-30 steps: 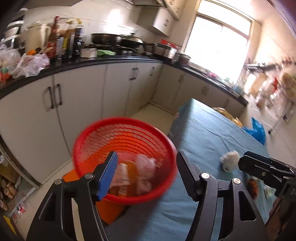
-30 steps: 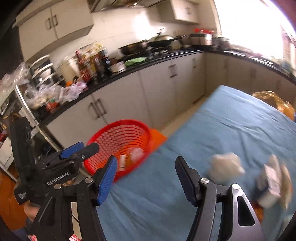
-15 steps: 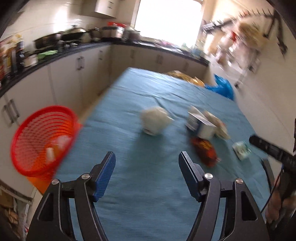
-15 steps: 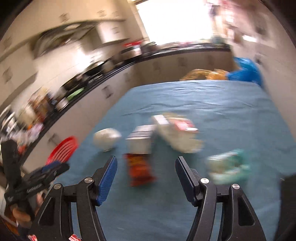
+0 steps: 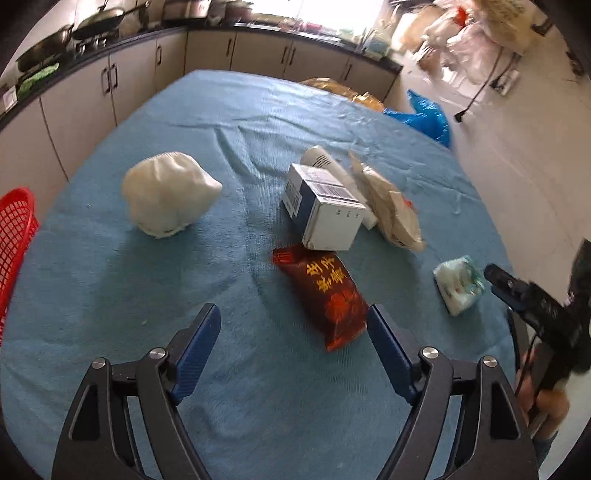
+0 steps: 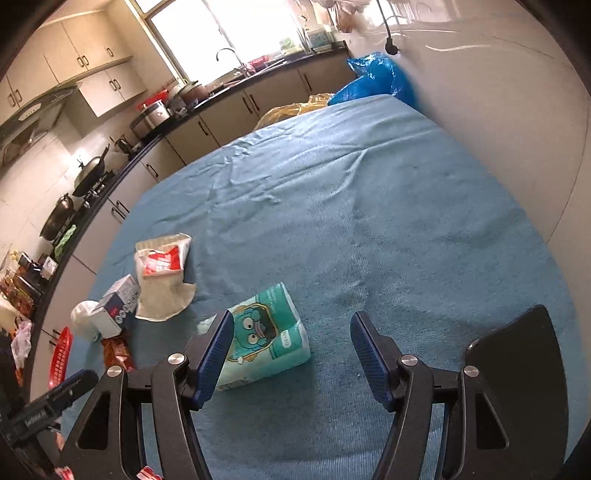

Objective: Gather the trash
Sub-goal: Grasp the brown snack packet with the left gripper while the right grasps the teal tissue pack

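Note:
Trash lies on the blue tablecloth [image 5: 155, 295]: a white crumpled bag [image 5: 168, 192], a white-and-blue box [image 5: 325, 210], a beige wrapper [image 5: 391, 210], a red snack packet [image 5: 325, 291] and a teal tissue pack [image 5: 458, 284]. My left gripper [image 5: 293, 332] is open and empty, just in front of the red packet. My right gripper [image 6: 290, 350] is open and empty; the teal tissue pack [image 6: 258, 343] lies against its left finger. The red basket [image 5: 14, 236] shows at the table's left edge.
Kitchen cabinets and a black counter with pans [image 5: 92, 22] run along the left and back. A blue bag [image 5: 424, 114] and a yellow bag [image 5: 340, 88] sit beyond the far table edge. A white wall [image 6: 498, 92] borders the table on the right.
Both grippers have swung away from the red basket toward the trash on the table. The left now faces the red packet; the right has come close to the teal tissue pack.

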The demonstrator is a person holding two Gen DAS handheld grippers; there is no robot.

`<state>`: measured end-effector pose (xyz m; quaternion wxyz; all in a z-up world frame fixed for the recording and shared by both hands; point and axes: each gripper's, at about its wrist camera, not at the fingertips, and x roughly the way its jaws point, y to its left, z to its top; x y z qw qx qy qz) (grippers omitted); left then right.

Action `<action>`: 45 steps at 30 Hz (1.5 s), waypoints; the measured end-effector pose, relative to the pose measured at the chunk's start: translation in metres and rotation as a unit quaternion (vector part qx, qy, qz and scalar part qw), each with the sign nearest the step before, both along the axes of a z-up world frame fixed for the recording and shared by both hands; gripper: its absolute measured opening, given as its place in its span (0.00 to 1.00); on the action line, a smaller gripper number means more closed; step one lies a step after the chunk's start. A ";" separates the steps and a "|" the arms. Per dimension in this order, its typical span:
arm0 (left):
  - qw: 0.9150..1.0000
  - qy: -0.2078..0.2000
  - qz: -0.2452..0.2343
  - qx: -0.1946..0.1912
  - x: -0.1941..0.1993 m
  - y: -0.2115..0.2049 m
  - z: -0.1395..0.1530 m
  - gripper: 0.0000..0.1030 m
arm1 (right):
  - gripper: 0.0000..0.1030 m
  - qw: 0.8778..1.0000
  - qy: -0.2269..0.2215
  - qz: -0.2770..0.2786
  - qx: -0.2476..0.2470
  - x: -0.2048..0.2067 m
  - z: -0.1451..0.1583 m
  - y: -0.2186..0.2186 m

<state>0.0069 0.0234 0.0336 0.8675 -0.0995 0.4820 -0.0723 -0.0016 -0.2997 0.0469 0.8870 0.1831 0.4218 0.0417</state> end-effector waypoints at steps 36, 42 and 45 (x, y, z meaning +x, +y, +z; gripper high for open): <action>0.995 -0.067 -0.033 0.058 0.010 0.018 -0.017 0.40 | 0.84 0.977 0.004 0.201 -0.071 0.022 -0.018 0.087; 0.996 -0.071 -0.023 0.052 0.011 0.020 -0.017 0.34 | 0.61 0.966 -0.017 0.207 -0.155 0.012 -0.022 0.108; 0.996 -0.072 -0.022 0.047 0.010 0.020 -0.017 0.31 | 0.49 0.968 -0.020 0.204 -0.142 0.010 -0.020 0.102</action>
